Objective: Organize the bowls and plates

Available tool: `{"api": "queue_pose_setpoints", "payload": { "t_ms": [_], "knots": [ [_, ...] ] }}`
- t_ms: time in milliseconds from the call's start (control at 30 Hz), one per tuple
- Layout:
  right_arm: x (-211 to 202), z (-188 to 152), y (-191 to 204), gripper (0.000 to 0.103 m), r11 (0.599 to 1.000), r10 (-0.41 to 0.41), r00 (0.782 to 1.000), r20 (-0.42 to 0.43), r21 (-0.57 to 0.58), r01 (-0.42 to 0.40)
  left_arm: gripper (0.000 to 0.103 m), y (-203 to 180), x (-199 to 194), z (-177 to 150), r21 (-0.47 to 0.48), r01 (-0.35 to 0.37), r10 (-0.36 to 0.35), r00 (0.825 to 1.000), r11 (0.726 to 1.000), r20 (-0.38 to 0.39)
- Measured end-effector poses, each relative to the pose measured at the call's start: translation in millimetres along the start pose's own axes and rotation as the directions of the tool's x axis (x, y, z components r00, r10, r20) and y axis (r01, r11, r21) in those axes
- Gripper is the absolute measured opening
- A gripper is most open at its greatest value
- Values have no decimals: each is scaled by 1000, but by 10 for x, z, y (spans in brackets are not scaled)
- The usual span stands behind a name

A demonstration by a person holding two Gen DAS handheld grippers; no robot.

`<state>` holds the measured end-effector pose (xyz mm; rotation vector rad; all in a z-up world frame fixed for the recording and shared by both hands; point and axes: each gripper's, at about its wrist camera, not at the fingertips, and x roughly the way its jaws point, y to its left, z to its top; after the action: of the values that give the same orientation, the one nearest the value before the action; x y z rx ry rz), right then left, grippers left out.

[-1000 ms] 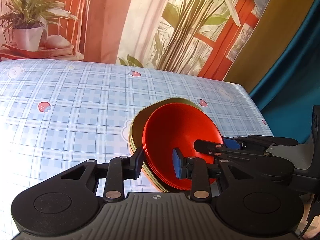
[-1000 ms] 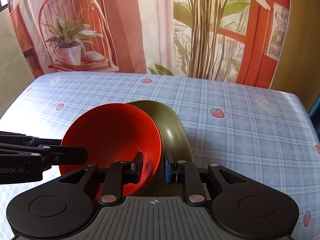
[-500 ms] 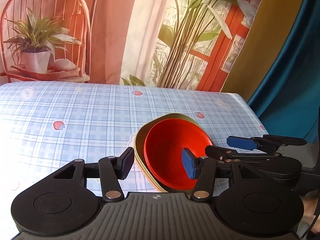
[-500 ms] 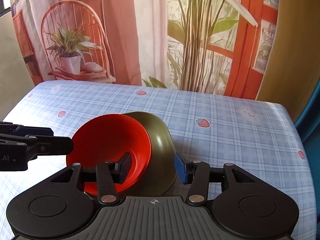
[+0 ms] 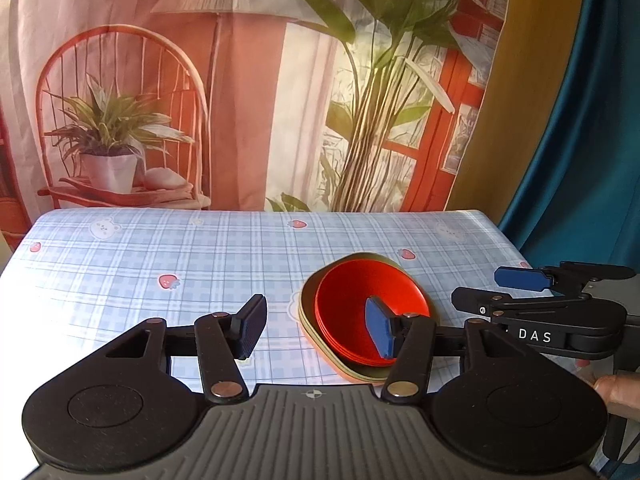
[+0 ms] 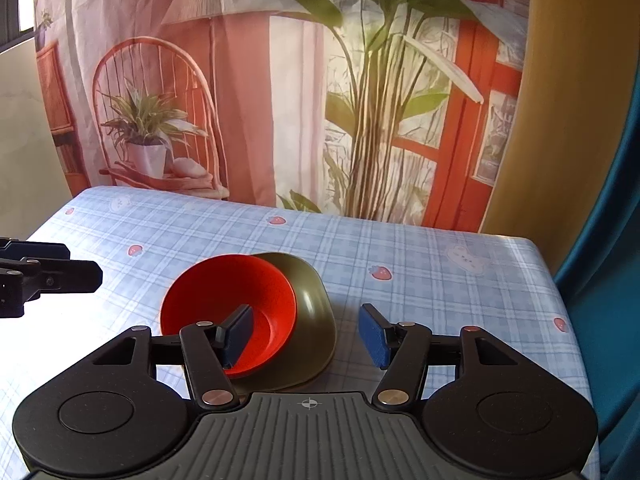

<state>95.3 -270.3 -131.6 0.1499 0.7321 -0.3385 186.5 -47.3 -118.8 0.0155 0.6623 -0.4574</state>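
Your left gripper (image 5: 314,326) hangs above the table (image 5: 200,264), jaws parted, nothing between the pads. They have just been opening. Its blue right pad sits in front of the red bowl (image 5: 352,304) in the left wrist view, but well above it, not touching.

Your right gripper (image 6: 306,332) is likewise spread wide and empty, jaws also just opened further. From the right wrist view its left pad overlaps the red bowl's inner wall in the picture only; the right pad hangs over bare tablecloth just beside the stack.

The red bowl sits nested in an olive-green bowl (image 6: 312,308). In the right wrist view the red one is shifted to the left within the green one, so a broad band of green inner wall shows on the right. From the left wrist view thin rims show under the red bowl at the near edge: an olive one and a pale orange one lowest. How many pieces make up the stack, you cannot tell.

The stack rests on the blue plaid tablecloth with strawberry and bear prints, nearer the right end of the table and toward the front edge. Each gripper shows at the edge of the other's view, one on either side of the stack.

A fingertip (image 5: 618,394) shows at the right edge of the left wrist view. A printed backdrop (image 6: 360,100) with a chair, potted plant and red window frame hangs behind the table.
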Motion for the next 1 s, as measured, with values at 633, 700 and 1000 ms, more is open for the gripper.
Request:
{"api": "queue_pose_setpoints", "payload": {
  "t_ms": [633,700,1000],
  "knots": [
    [-896,-157,380,85,1000,9,990,144,-18,-6,97,-36,-1105,-214,58,-122,110,977,991,184],
    [-1004,-184,415,98,1000,3,986,167,-9,-1,101,-28,-1223,-248,42,-121,111,973,992,202],
    [-1500,-304,556,103,1000,11,974,226,-13,-8,103,-60,-1642,-382,34,-211,197,949,977,246]
  ]
}}
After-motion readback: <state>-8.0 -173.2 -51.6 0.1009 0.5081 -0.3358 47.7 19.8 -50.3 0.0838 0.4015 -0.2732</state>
